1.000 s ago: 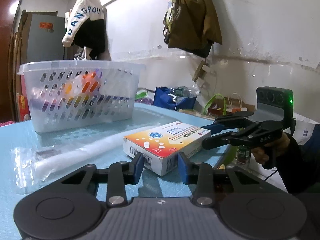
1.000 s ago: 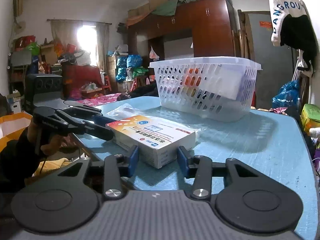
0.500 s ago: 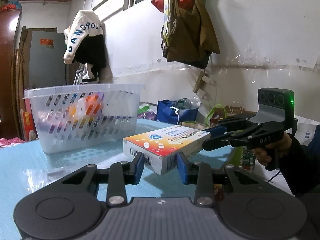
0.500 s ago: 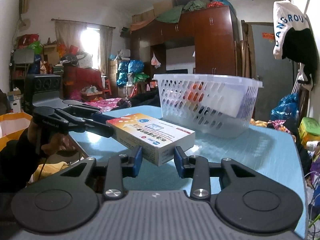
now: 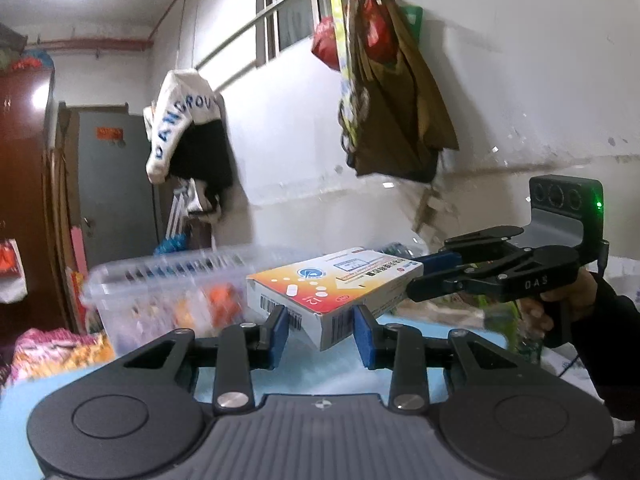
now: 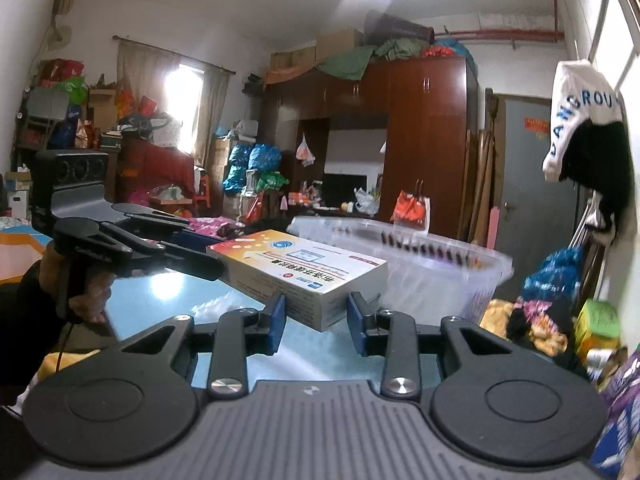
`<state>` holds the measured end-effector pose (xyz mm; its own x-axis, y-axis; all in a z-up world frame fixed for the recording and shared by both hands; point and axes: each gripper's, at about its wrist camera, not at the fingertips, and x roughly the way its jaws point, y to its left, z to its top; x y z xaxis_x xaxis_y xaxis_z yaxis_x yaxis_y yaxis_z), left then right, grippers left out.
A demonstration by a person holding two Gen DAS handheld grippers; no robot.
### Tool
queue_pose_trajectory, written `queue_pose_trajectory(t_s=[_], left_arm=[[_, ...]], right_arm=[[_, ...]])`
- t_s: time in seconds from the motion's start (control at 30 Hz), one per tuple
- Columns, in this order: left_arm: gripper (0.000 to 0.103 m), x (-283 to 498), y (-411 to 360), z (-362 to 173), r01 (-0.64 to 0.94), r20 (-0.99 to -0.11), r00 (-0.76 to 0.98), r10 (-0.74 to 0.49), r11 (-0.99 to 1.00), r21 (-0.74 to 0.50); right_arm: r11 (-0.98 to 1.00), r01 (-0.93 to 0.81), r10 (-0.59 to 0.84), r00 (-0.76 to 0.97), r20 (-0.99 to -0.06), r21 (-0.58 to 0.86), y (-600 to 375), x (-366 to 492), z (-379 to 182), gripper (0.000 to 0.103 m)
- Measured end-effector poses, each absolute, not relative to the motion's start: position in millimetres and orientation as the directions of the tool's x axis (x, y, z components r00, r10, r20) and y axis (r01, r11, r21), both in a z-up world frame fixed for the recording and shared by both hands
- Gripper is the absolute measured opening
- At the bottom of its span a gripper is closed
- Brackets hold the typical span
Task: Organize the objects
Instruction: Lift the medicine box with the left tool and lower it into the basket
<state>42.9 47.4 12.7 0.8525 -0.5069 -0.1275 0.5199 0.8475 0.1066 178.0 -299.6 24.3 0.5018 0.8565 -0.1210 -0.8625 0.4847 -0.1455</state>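
A white and orange medicine box (image 5: 332, 286) is held in the air above the blue table, one end in each gripper. My left gripper (image 5: 320, 330) is shut on its near end in the left wrist view. My right gripper (image 6: 314, 322) is shut on the other end (image 6: 304, 274). Each gripper shows in the other's view: the right one (image 5: 424, 276) and the left one (image 6: 192, 256). A white perforated plastic basket (image 5: 168, 292) with several colourful items stands behind the box, blurred; it also shows in the right wrist view (image 6: 436, 276).
The blue table (image 6: 140, 304) lies below the box. A jacket and bags hang on the white wall (image 5: 400, 100) behind. A dark wardrobe (image 6: 424, 140) and cluttered floor items surround the table.
Both grippers have lifted the medicine box higher off the table. The basket now sits lower in both views and is blurred by the motion.
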Motion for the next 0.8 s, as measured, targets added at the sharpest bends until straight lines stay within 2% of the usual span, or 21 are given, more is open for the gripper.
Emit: queue_pose_trajectory(t_s=[0.2, 0.37, 0.8], left_arm=[[0.039, 76.0, 52.1, 60.3, 0.480, -0.102, 0.877, -0.469, 0.865, 0.147], [0.039, 122.9, 60.2, 90.8, 0.444, -0.123, 0.895, -0.430, 0.886, 0.136], [0.039, 193.2, 90.6, 76.8, 0.377, -0.212, 0.910, -0.357, 0.924, 0.061]], right_arm=[[0.510, -0.841, 0.842, 0.531, -0.096, -0.182, -278.6, 202.4, 62.7, 0.036], [0.530, -0.827, 0.828, 0.552, -0.094, -0.190, -253.3, 236.3, 81.4, 0.036], [0.538, -0.825, 0.814, 0.562, -0.147, -0.172, -225.4, 269.5, 61.4, 0.036]])
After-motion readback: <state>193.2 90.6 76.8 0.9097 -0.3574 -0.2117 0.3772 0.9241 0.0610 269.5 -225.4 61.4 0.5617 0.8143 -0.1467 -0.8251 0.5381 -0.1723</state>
